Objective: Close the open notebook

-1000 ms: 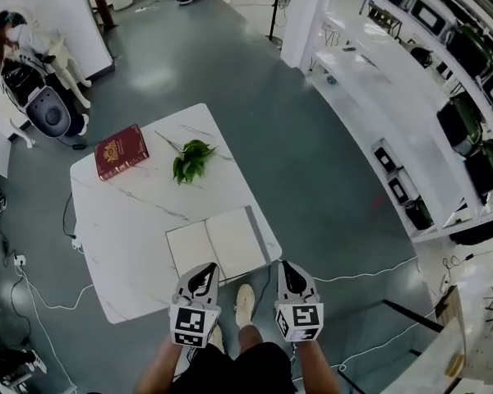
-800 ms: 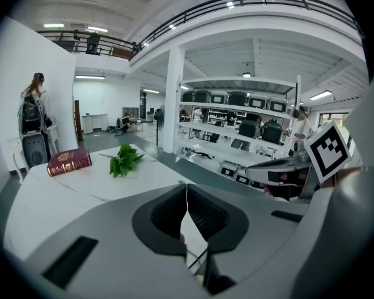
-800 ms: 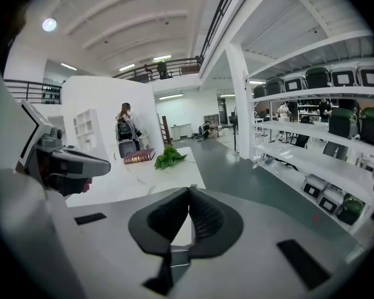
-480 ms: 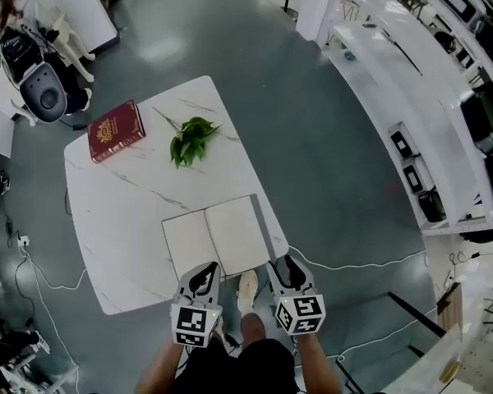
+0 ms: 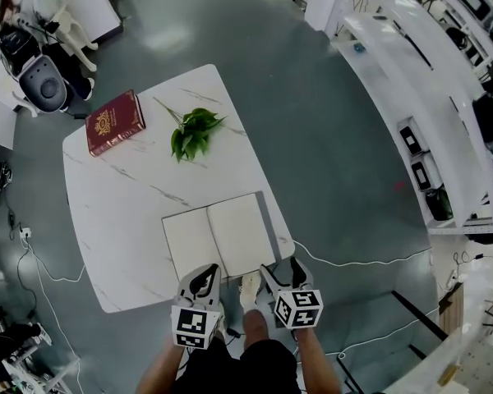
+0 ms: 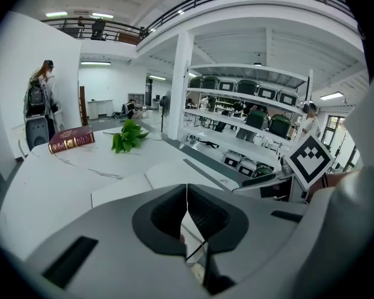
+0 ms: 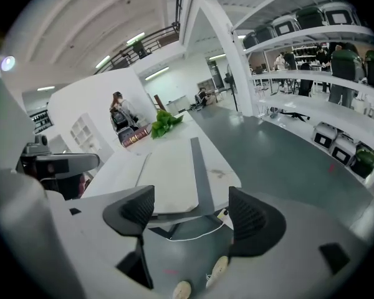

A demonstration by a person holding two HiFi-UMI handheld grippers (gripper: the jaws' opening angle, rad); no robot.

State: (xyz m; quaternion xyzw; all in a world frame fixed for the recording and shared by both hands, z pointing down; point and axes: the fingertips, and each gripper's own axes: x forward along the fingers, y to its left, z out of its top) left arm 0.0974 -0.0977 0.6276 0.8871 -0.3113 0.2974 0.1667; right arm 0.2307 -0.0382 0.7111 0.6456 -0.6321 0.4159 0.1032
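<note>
The open notebook (image 5: pixel 218 238) lies flat near the front edge of the white marble table (image 5: pixel 123 220), blank pages up, with a grey cover strip along its right side. It also shows in the left gripper view (image 6: pixel 149 178) and the right gripper view (image 7: pixel 168 176). My left gripper (image 5: pixel 204 276) hovers just short of the notebook's near edge, its jaws shut with nothing in them (image 6: pixel 186 210). My right gripper (image 5: pixel 281 271) hangs off the table's near right corner. Its jaws are opening, and only floor shows between them (image 7: pixel 190 213).
A red hardcover book (image 5: pixel 115 122) and a green leafy sprig (image 5: pixel 193 132) lie on the far half of the table. A white cable (image 5: pixel 353 257) runs over the floor at right. White shelving (image 5: pixel 419 72) stands at right, and a person (image 5: pixel 8 15) stands at far left.
Both grippers have come down closer to the table's front edge. The right gripper has rolled, and its jaws have gone from shut to wide apart. The notebook has not moved.
</note>
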